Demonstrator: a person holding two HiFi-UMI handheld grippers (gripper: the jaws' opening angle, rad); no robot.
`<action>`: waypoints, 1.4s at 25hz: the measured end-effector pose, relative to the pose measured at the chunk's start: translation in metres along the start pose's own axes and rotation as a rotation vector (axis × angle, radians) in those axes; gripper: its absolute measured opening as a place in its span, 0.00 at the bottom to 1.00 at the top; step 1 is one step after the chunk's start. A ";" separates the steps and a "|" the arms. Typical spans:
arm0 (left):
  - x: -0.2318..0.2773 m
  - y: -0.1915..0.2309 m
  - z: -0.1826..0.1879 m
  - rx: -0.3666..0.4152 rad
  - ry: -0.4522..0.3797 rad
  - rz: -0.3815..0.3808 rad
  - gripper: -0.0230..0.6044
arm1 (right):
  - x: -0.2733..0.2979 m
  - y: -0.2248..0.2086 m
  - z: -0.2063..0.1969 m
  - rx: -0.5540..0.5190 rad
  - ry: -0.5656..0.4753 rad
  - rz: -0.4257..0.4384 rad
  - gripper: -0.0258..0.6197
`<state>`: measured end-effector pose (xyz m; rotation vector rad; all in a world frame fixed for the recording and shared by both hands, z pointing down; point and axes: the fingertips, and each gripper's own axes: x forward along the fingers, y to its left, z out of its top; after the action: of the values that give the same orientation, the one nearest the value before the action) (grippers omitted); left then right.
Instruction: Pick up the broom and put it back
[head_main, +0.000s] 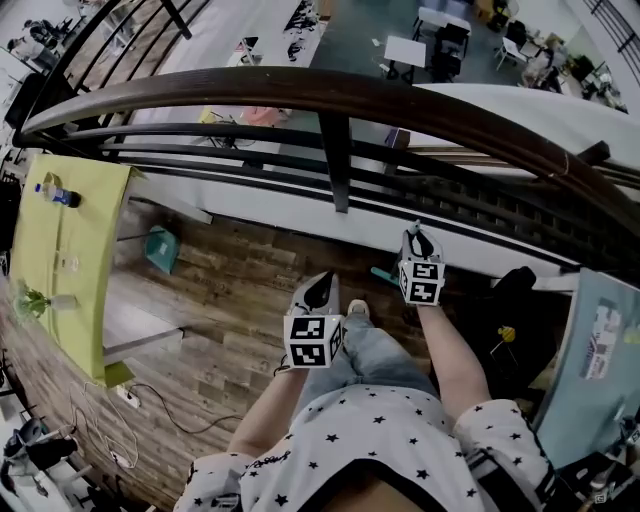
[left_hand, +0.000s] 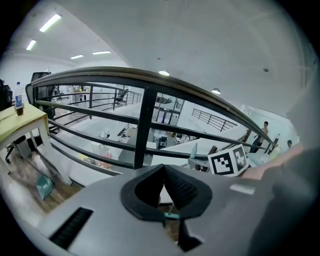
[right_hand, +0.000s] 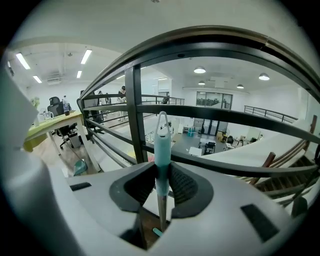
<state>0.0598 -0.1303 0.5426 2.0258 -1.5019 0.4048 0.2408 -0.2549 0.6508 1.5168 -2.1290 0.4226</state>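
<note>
While I stand on wood-plank floor (head_main: 230, 290) by the dark curved railing (head_main: 335, 150), right gripper (right_hand: 161, 175) jaws clamp the teal broom handle (right_hand: 161, 147); left gripper (left_hand: 164, 170) jaws closed, empty.

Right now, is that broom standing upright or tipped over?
Upright. The broom stands straight up between the pads of the right gripper, which clamp its handle, parallel to the railing post.

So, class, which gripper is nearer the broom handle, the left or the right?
Right. The right gripper is shut on the teal broom handle, which runs between its jaws. The left gripper sits apart, off to the handle's left, jaws together and empty.
</note>
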 end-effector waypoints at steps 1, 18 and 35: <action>-0.002 0.000 0.000 -0.001 -0.001 0.003 0.05 | -0.003 0.002 0.000 -0.002 0.000 0.004 0.16; -0.033 0.012 0.021 -0.049 -0.067 0.098 0.05 | -0.047 0.037 0.026 -0.043 -0.012 0.124 0.16; -0.057 0.055 0.026 -0.137 -0.115 0.217 0.05 | -0.046 0.087 0.052 -0.109 -0.025 0.217 0.16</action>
<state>-0.0129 -0.1135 0.5051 1.8131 -1.7777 0.2658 0.1598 -0.2163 0.5848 1.2434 -2.3060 0.3562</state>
